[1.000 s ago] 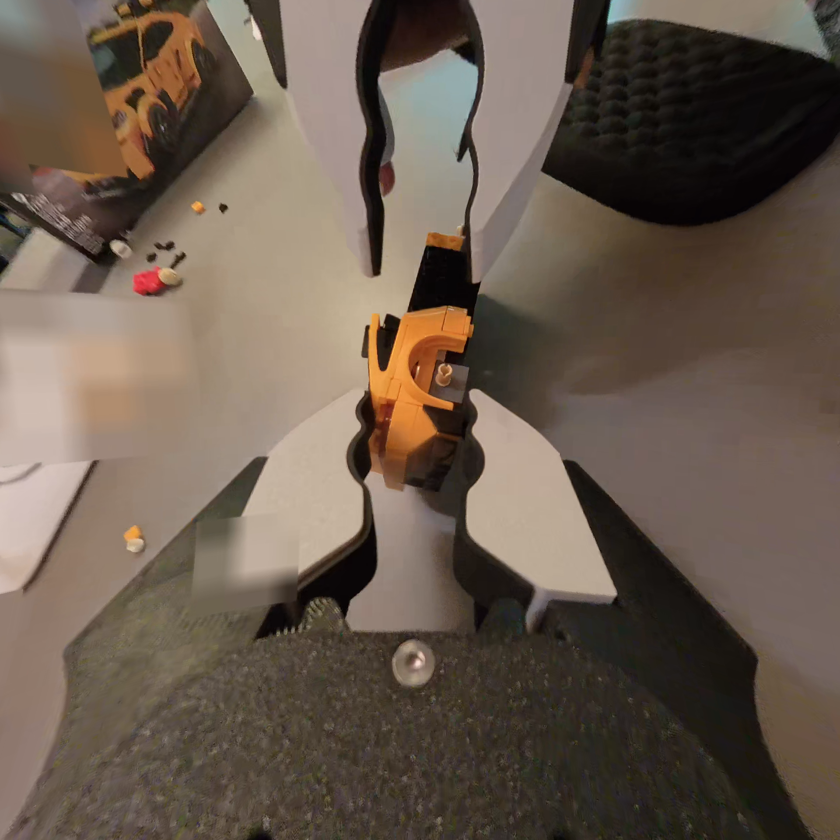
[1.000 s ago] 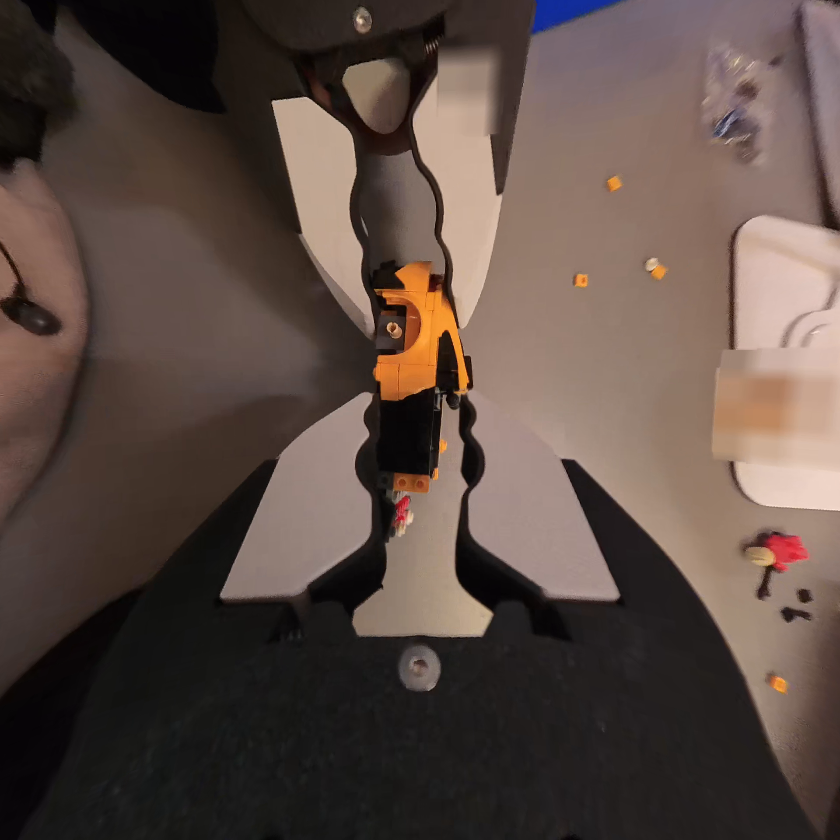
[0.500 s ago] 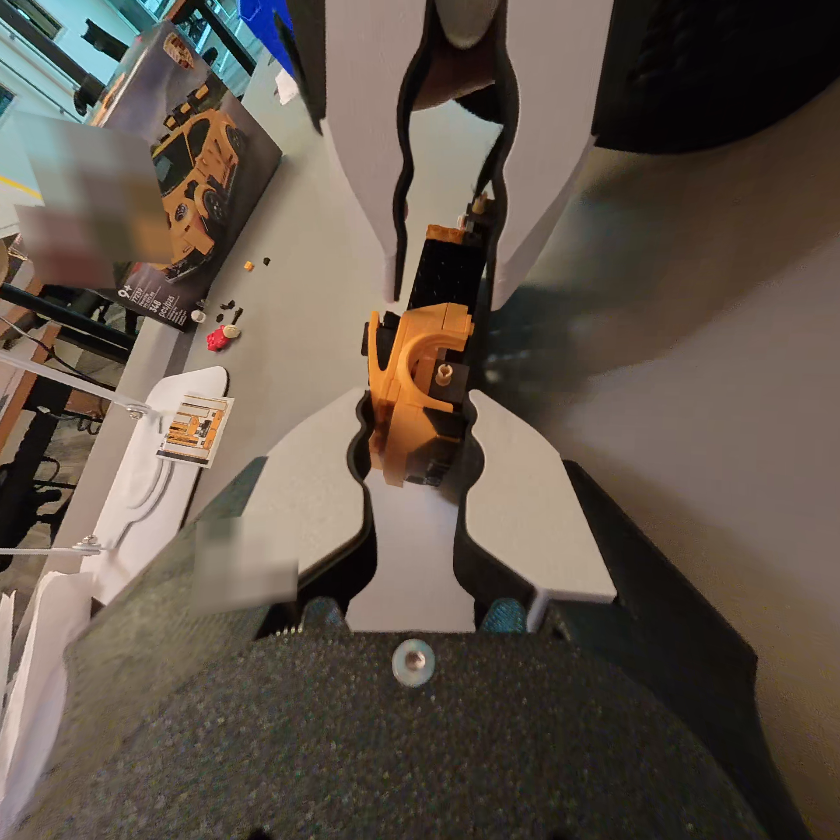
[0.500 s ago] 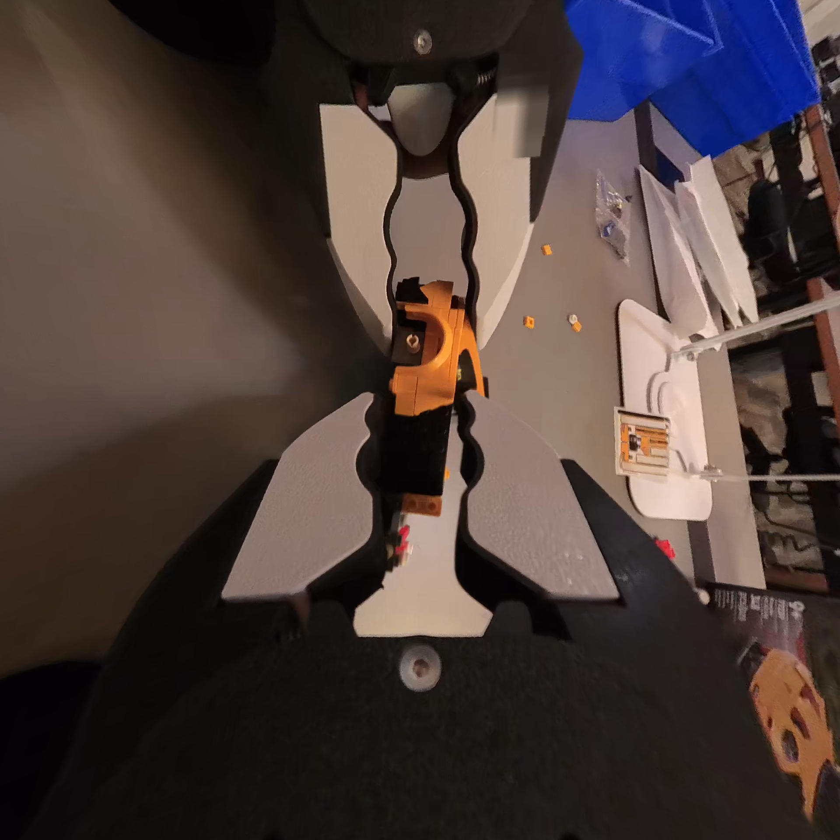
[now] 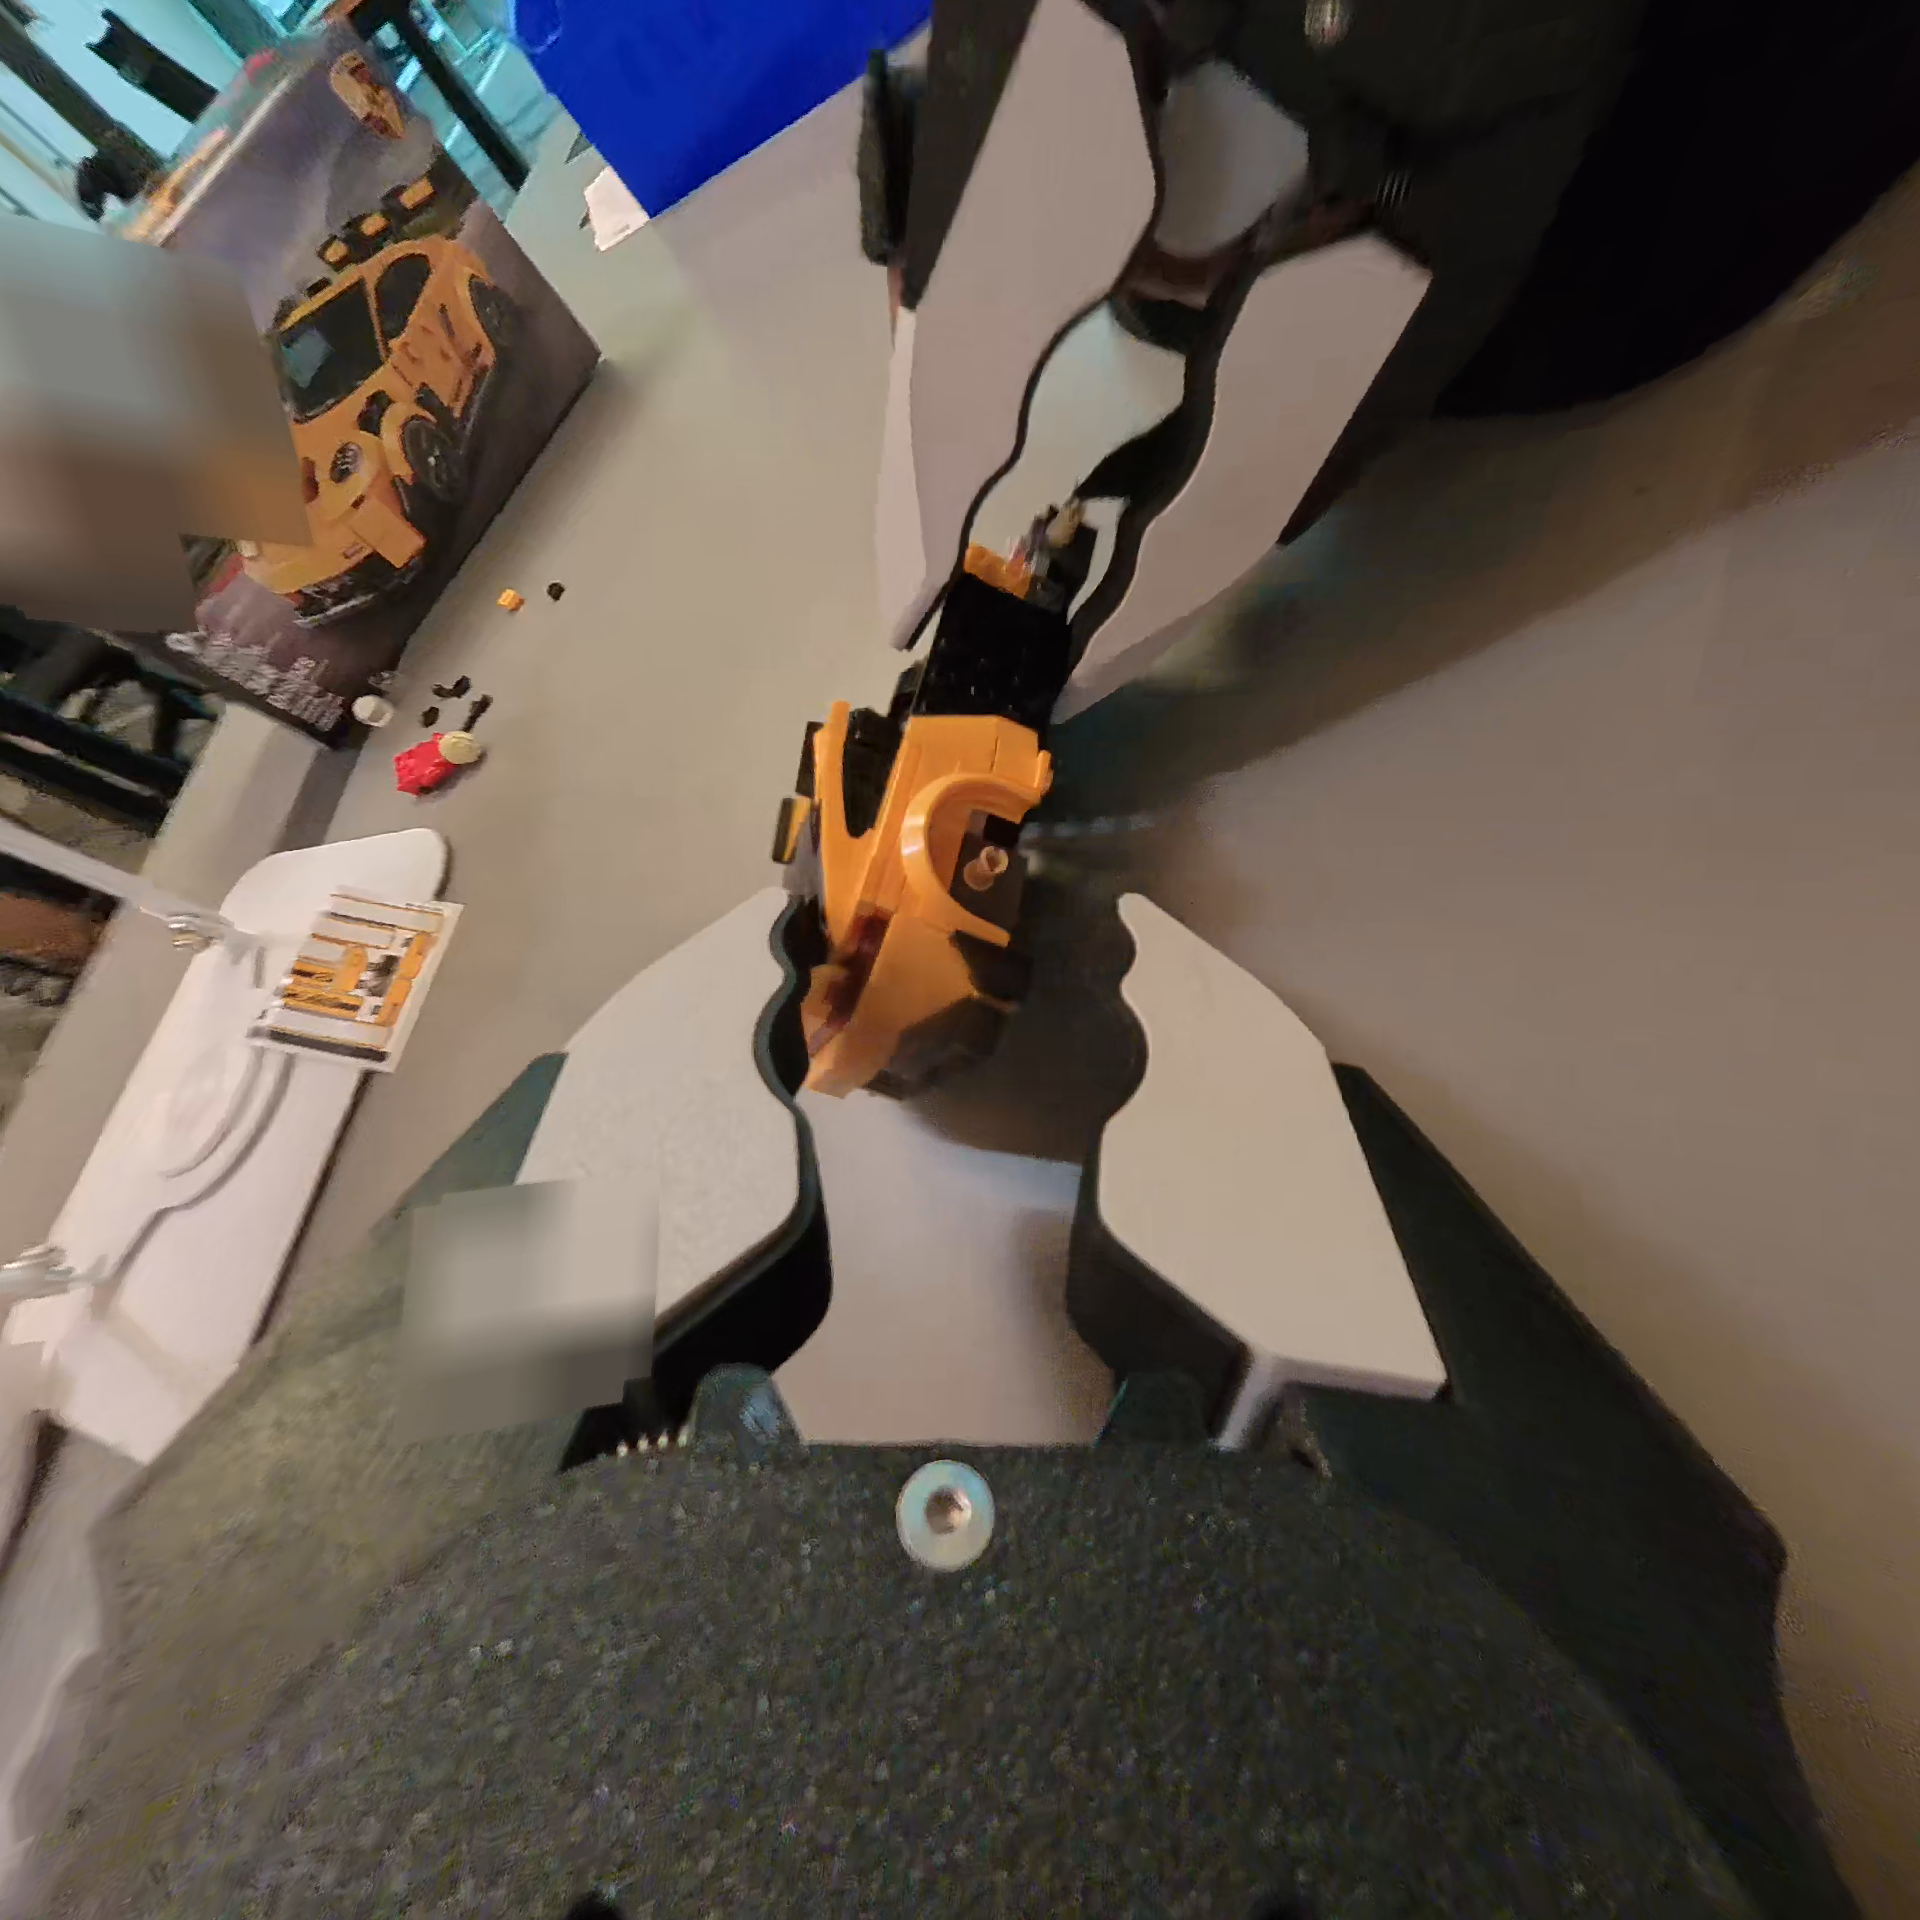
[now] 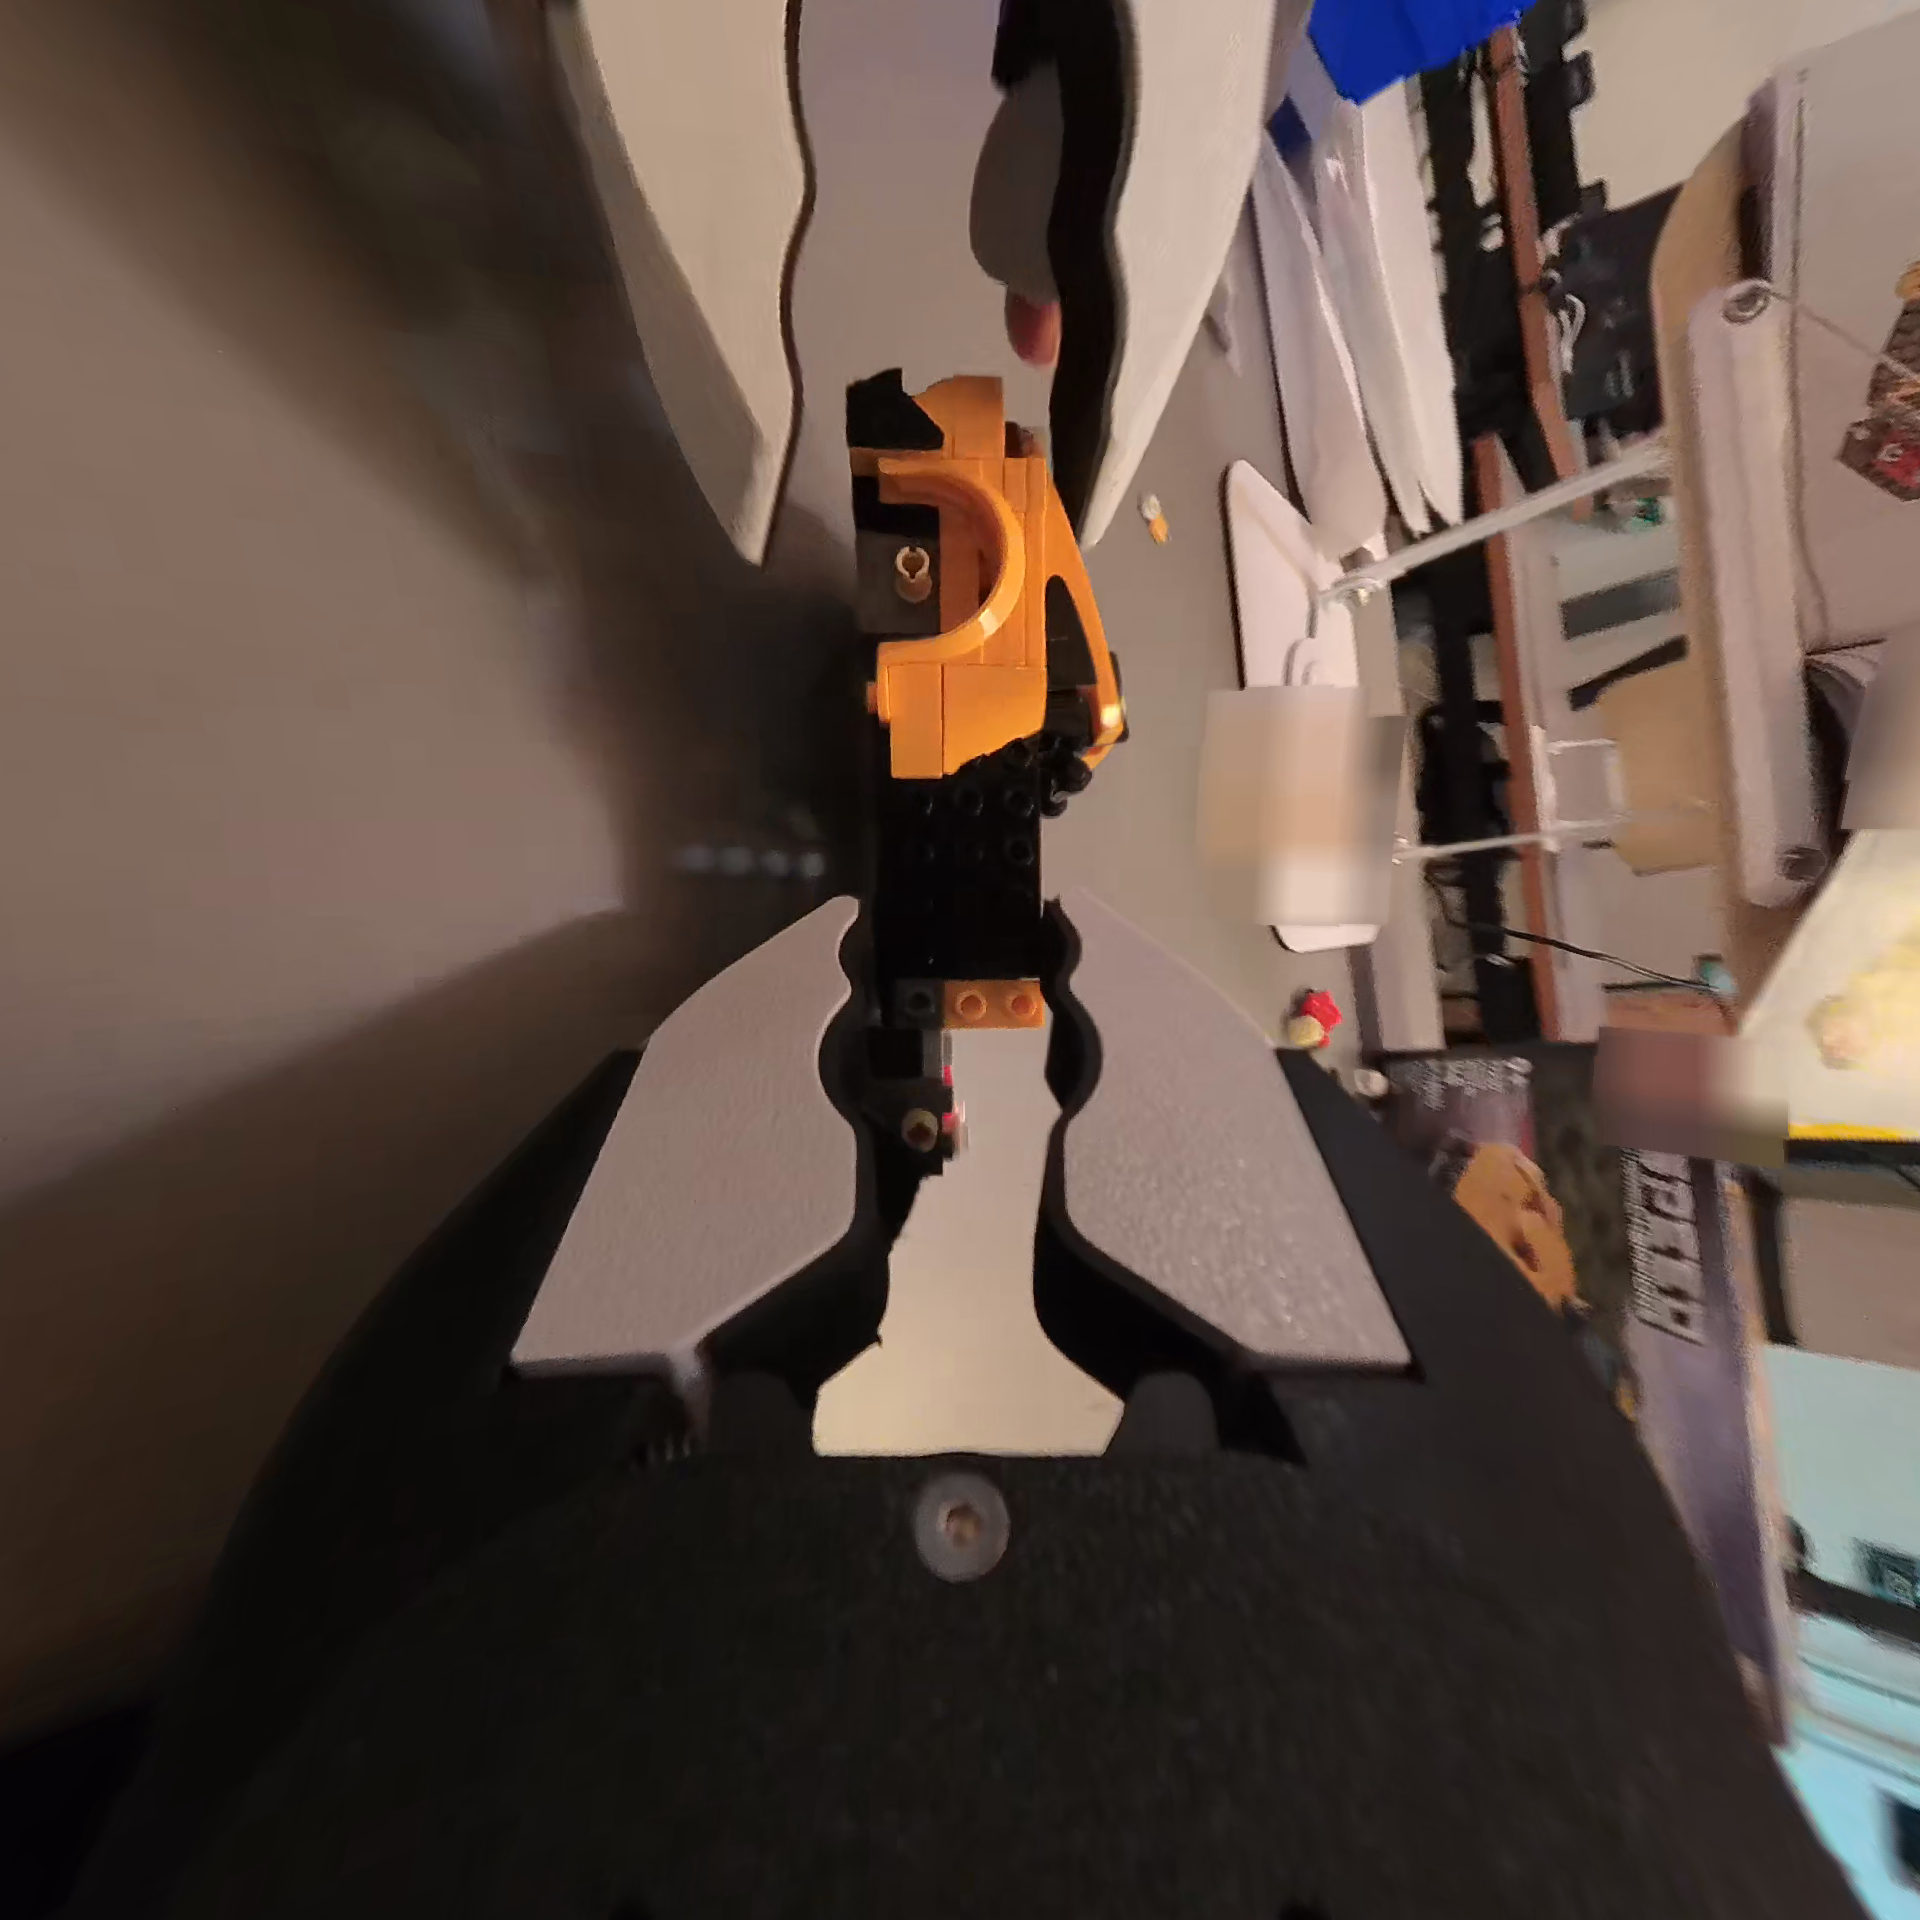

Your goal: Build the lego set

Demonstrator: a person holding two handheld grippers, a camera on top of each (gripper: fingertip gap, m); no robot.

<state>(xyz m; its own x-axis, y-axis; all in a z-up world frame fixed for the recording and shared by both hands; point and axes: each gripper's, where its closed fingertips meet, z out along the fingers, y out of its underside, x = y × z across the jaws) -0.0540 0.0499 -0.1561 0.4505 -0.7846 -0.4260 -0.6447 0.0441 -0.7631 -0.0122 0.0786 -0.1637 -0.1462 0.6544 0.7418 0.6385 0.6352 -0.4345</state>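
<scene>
A partly built toy car of orange and black bricks (image 5: 914, 862) hangs above the grey table (image 5: 1507, 935) between my two grippers. My left gripper (image 5: 951, 914) is open around its orange end: the left pad (image 5: 769, 997) lies against it, and a dark gap shows at the right pad (image 5: 1132, 977). My right gripper (image 5: 997, 644) comes in from the far side. In the right wrist view, the right gripper (image 6: 958, 914) is shut on the black chassis end of the car (image 6: 966, 675). The left gripper (image 6: 925, 540) stands spread around the orange end.
A box with an orange car picture (image 5: 364, 364) stands at the left. Small loose bricks, one of them red (image 5: 421, 764), lie beside it. A white board with a sticker sheet (image 5: 208, 1091) lies at the left edge. A blue bin (image 5: 707, 83) is at the back. About 6 centimeters separates my left fingertips from my right.
My left jaws have opened and let go of the orange end. The right gripper has kept its hold on the black end. Both views have tilted.
</scene>
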